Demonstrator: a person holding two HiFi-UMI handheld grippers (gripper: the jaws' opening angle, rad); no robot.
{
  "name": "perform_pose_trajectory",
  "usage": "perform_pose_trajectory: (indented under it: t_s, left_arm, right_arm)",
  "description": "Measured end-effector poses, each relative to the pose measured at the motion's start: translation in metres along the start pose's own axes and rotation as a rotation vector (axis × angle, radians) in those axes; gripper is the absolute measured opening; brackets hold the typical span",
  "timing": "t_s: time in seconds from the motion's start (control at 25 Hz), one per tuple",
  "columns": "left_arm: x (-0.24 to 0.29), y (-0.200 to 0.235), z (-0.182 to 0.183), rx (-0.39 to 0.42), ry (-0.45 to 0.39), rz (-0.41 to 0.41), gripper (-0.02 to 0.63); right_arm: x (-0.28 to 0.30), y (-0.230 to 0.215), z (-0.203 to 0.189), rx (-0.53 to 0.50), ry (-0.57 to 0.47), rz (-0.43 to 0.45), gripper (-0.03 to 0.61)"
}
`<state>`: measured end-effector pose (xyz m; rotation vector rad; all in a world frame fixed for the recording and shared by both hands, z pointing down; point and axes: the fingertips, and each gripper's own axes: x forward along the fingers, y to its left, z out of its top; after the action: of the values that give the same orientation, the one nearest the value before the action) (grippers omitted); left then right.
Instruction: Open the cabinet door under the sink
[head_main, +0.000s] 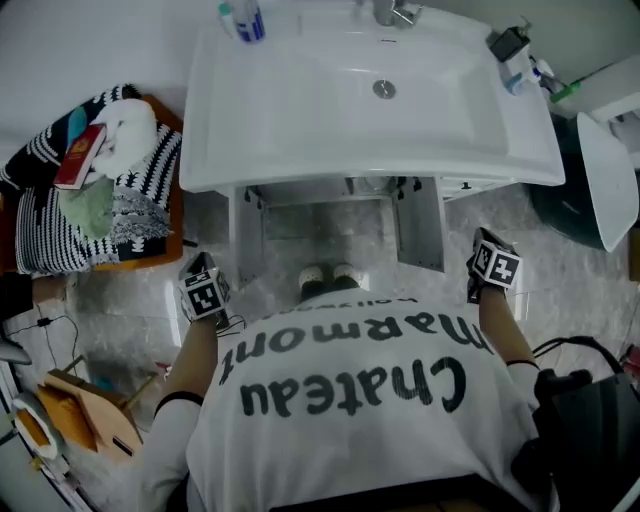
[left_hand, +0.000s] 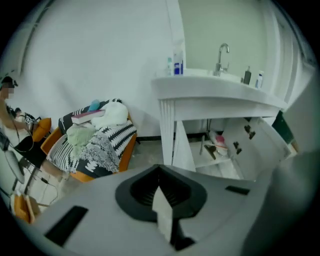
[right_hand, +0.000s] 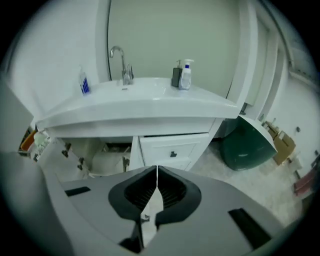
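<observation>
Here the head view alone shows both doors from above: the left door (head_main: 247, 240) and the right door (head_main: 420, 225) stand swung out towards us under the sink (head_main: 300, 110), with the cabinet open between them. In it we hold the left gripper (head_main: 203, 290) near the left door and the right gripper (head_main: 493, 265) just right of the right door, neither touching the cabinet.

The left gripper view shows the jaws closed together with nothing between them. Only this view looks into the cabinet, where a shelf (left_hand: 215, 161) carries small items we cannot identify.

The right gripper view shows those jaws met at the tips, also empty. Only this view shows a drawer (right_hand: 171, 150) right of the open bay and the front of a green bin (right_hand: 245, 145) further right.

The floor (head_main: 120, 310) is pale stone-patterned tile. A chair (head_main: 170, 215) piled with striped cloth stands left of the sink against a white wall (left_hand: 90, 50).
</observation>
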<state>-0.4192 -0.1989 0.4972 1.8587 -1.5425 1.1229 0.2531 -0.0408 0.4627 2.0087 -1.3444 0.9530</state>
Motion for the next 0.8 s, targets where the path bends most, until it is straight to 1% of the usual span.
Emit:
perform_pose_trajectory:
  t_s: [0.08,0.2,0.4,0.52,0.6,0.72,0.8]
  left_arm:
    - [-0.006,-0.006,0.014,-0.012,-0.040,-0.018,0.009]
    - [-0.010,-0.020,0.037,-0.031,-0.095,-0.054,0.009]
    - [-0.025,-0.035,0.082,-0.090,-0.199,-0.107,0.009]
    - [-0.041,-0.038,0.111,-0.154,-0.295,-0.132,0.009]
    - [-0.053,-0.042,0.134,-0.177,-0.370,-0.159,0.009]
    - [-0.069,-0.048,0.166,-0.174,-0.449,-0.181,0.009]
    - [-0.076,-0.053,0.185,-0.160,-0.458,-0.190,0.009]
  right_arm:
    - [-0.009,0.010,0.020,0.028,-0.076,0.032,0.017]
    - [-0.014,0.026,0.050,0.018,-0.172,0.053,0.017]
    - [-0.031,0.040,0.099,0.089,-0.335,0.097,0.017]
    - [-0.046,0.050,0.134,0.079,-0.442,0.149,0.017]
    - [-0.058,0.061,0.157,0.063,-0.507,0.199,0.017]
    - [-0.076,0.077,0.189,0.052,-0.569,0.256,0.012]
    - [-0.087,0.090,0.208,0.034,-0.594,0.289,0.012]
